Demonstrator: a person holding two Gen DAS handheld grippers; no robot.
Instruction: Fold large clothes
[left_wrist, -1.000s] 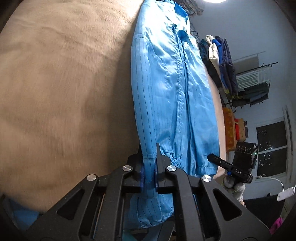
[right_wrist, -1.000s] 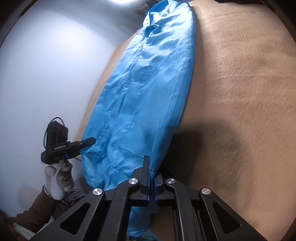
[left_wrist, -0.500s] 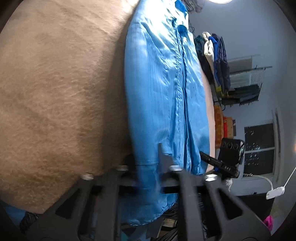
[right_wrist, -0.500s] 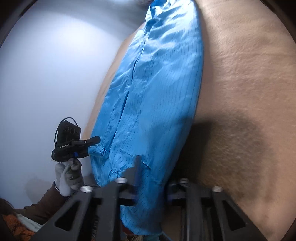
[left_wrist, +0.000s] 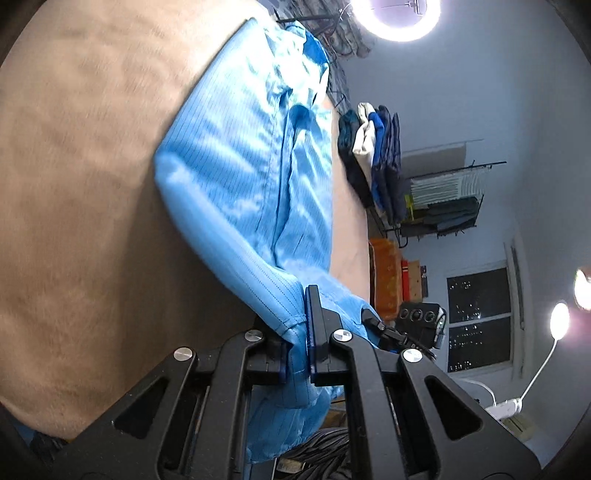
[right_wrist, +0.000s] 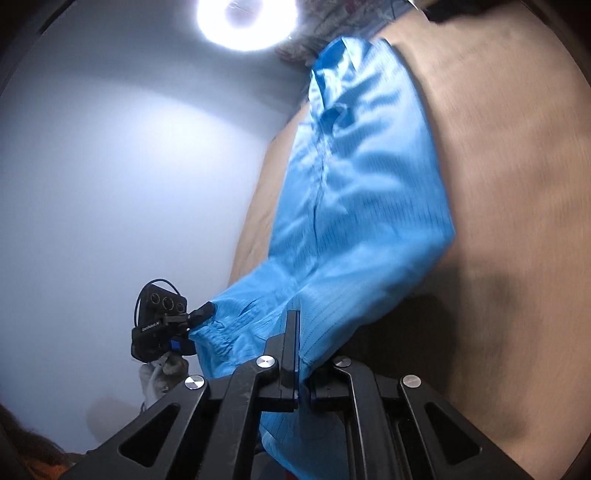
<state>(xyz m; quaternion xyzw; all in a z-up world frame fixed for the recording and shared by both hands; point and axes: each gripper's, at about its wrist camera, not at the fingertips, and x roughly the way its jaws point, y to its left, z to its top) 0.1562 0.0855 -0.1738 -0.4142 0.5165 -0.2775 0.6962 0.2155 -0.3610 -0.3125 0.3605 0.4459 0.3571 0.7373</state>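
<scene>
The blue garment (left_wrist: 240, 177) lies lengthwise on the tan bed (left_wrist: 74, 221), its collar end far from me and its near end lifted off the surface. That near end hangs between my two hands: my left gripper (left_wrist: 297, 354) has its jaws clamped on the hem at one corner, and my right gripper (right_wrist: 297, 369) has its jaws pinched shut on the cloth at the other corner, with a flap of fabric drooping below each grip.

I judge this to be the fold that carries the bottom hem up toward the collar. To do it well I should keep both corners level with each other, so the crease forms square across the body and not on a slant. The hem should stay taut between my hands; the slack sag I see in the middle could double under and leave a lump. I should lift only enough for the loose part to clear the layer below, then travel along the line of the garment. The cloth looks thin and slippery, so my grips must not loosen before the edge is laid down, and I should set it down flat, corners matched to the shoulders, before letting go.
</scene>
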